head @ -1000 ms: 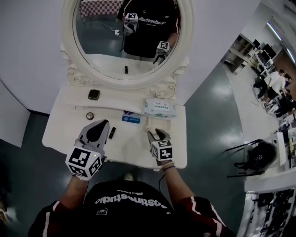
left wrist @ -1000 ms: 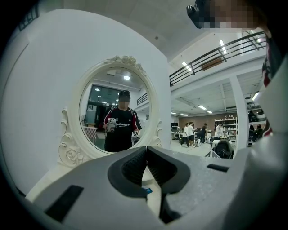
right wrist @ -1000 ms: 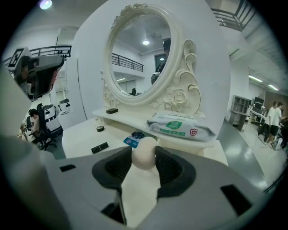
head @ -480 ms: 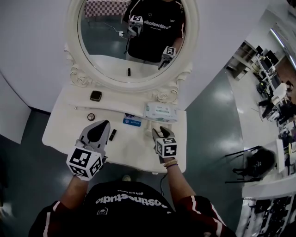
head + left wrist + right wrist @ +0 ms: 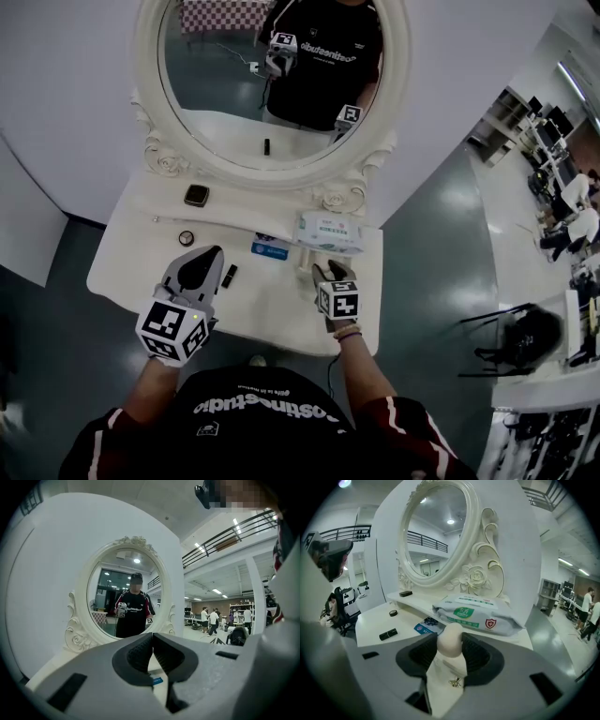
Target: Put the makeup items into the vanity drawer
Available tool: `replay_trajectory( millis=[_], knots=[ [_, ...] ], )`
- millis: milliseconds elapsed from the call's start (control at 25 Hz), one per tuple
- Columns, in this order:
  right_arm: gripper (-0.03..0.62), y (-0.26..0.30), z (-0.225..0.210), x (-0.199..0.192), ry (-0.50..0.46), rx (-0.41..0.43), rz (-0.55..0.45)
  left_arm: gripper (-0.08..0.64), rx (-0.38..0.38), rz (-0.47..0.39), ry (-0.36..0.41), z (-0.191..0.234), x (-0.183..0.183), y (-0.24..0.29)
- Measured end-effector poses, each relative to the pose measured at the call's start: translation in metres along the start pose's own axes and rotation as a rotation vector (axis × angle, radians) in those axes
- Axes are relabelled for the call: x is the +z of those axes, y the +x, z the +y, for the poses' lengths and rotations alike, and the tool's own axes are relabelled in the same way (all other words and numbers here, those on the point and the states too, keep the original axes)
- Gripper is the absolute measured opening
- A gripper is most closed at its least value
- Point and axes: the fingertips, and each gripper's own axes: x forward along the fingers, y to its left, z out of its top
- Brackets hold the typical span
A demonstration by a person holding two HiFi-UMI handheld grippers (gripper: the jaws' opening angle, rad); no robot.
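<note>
My right gripper (image 5: 450, 644) is shut on a beige egg-shaped makeup sponge (image 5: 450, 639), held above the white vanity top (image 5: 272, 309) near its right front. In the head view that right gripper (image 5: 330, 270) sits just in front of the wet wipes pack. My left gripper (image 5: 208, 251) hovers over the left front of the vanity top, shut and empty, its pads (image 5: 140, 651) touching. A black lipstick (image 5: 229, 275) lies just right of its tip. A blue packet (image 5: 268, 249), a small round pot (image 5: 187, 238) and a dark square compact (image 5: 196, 195) lie farther back. No drawer shows.
A wet wipes pack (image 5: 328, 232) lies at the back right below the oval mirror (image 5: 272, 75), whose carved frame rises from a raised shelf. A thin stick (image 5: 173, 221) lies along that shelf. Grey floor surrounds the vanity; people stand far off to the right.
My right gripper has moved a little farther back toward the wipes pack with the sponge still in it. The left gripper has stayed put.
</note>
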Motion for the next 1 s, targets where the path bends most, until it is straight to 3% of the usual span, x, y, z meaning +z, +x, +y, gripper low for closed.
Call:
replay_trajectory(
  millis=[440,1000],
  knots=[
    [0.195,0.013,0.001,-0.007,-0.042,0.023,0.016,0.007,0.008,0.013,0.01,-0.002,0.0,0.009],
    [0.196,0.005,-0.001,-0.013,-0.02,0.021,0.013,0.006,0.011,0.021,0.014,-0.007,-0.002,0.007]
  ],
)
